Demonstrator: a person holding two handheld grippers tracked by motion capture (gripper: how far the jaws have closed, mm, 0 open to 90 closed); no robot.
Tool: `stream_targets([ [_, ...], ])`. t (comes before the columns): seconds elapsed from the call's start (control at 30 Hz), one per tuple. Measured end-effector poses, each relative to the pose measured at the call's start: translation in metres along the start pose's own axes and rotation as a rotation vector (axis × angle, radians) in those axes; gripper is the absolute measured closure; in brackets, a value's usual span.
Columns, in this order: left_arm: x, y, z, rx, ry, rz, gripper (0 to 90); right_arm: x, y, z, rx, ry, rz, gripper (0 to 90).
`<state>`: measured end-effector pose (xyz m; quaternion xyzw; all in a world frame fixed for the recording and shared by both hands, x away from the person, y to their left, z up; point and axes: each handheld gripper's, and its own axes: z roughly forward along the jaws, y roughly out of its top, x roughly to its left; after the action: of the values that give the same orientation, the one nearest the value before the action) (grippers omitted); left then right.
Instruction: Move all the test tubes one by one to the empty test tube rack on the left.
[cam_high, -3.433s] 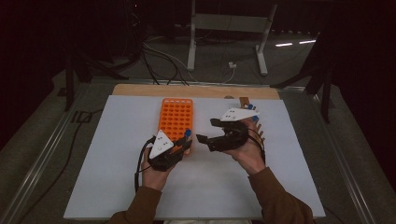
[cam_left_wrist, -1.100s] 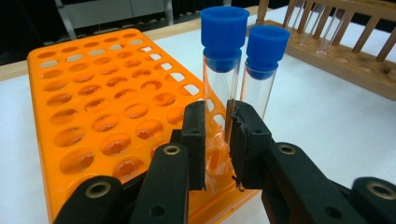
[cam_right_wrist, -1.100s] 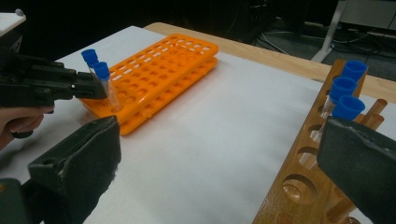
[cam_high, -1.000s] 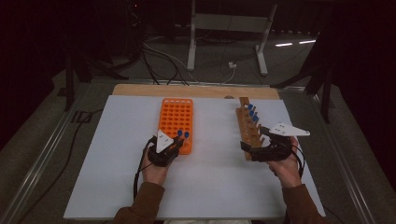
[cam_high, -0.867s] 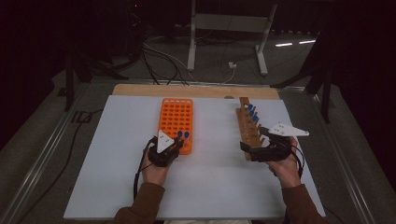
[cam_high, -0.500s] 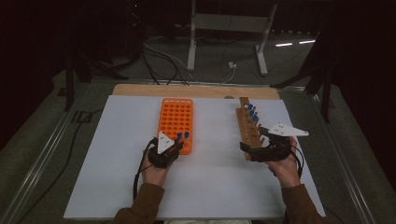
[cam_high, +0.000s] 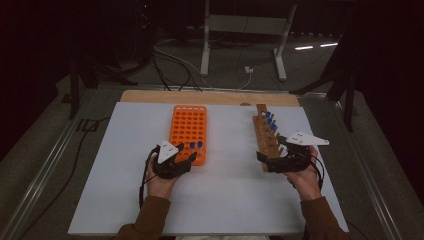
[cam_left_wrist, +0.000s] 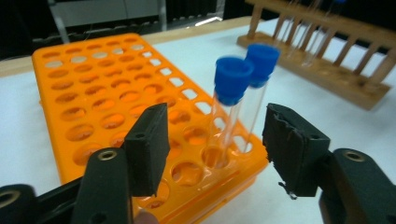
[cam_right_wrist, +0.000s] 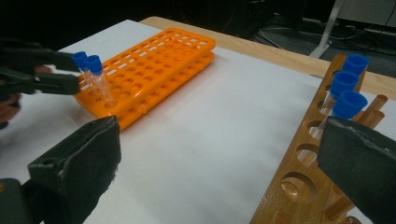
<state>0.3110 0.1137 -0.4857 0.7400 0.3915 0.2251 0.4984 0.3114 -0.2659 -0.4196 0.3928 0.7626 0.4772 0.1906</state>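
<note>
Two clear tubes with blue caps (cam_left_wrist: 232, 79) stand in the near right corner of the orange rack (cam_left_wrist: 93, 98), seen too in the high view (cam_high: 195, 145). My left gripper (cam_left_wrist: 215, 135) has just been opening its jaws. The nearer tube stands between the pads, which are clear of it on both sides. From above, the left gripper (cam_high: 186, 161) sits at the rack's near right corner (cam_high: 188, 131). My right gripper (cam_right_wrist: 224, 158) is open wide at the near end of the wooden rack (cam_right_wrist: 299, 186), with nothing between its fingers. That wooden rack (cam_high: 264, 142) holds three blue-capped tubes (cam_high: 270, 121).
A white sheet (cam_high: 110, 190) covers the table, with a wooden strip (cam_high: 210, 96) along its far edge. Beyond it are a metal stand (cam_high: 240, 30) and cables on the dark floor. Metal rails run along both sides of the table.
Since the oldest frame my right hand has swung from beside the orange rack to the wooden rack's near end. Over the last second both hands have kept their places.
</note>
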Motion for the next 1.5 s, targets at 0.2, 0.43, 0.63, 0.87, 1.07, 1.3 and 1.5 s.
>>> stream_targets([
  [0.2, 0.002, 0.006, -0.023, -0.01, 0.009, 0.006, 17.0, -0.003, 0.006, -0.003, -0.005, -0.026, -0.01, 0.0],
  [0.43, 0.015, 0.0, -0.045, -0.028, 0.036, -0.029, 0.6, -0.013, 0.011, -0.004, -0.013, -0.071, 0.004, 0.0],
  [0.63, 0.023, -0.001, -0.053, -0.052, 0.077, -0.039, 0.6, -0.025, 0.014, 0.005, 0.004, -0.105, 0.033, 2.1],
  [0.87, 0.03, -0.005, -0.051, -0.046, 0.102, -0.065, 0.6, -0.037, 0.022, 0.023, 0.048, -0.135, 0.041, 9.1],
  [1.07, 0.029, -0.006, -0.049, -0.033, 0.096, -0.067, 0.6, -0.046, 0.029, 0.04, 0.11, -0.23, 0.011, 24.5],
  [1.3, 0.029, -0.007, -0.047, -0.026, 0.099, -0.07, 0.7, -0.055, 0.024, 0.056, 0.154, -0.249, 0.048, 52.1],
  [1.5, 0.029, -0.007, -0.046, -0.02, 0.096, -0.071, 0.7, -0.06, 0.019, 0.062, 0.179, -0.217, 0.071, 67.7],
])
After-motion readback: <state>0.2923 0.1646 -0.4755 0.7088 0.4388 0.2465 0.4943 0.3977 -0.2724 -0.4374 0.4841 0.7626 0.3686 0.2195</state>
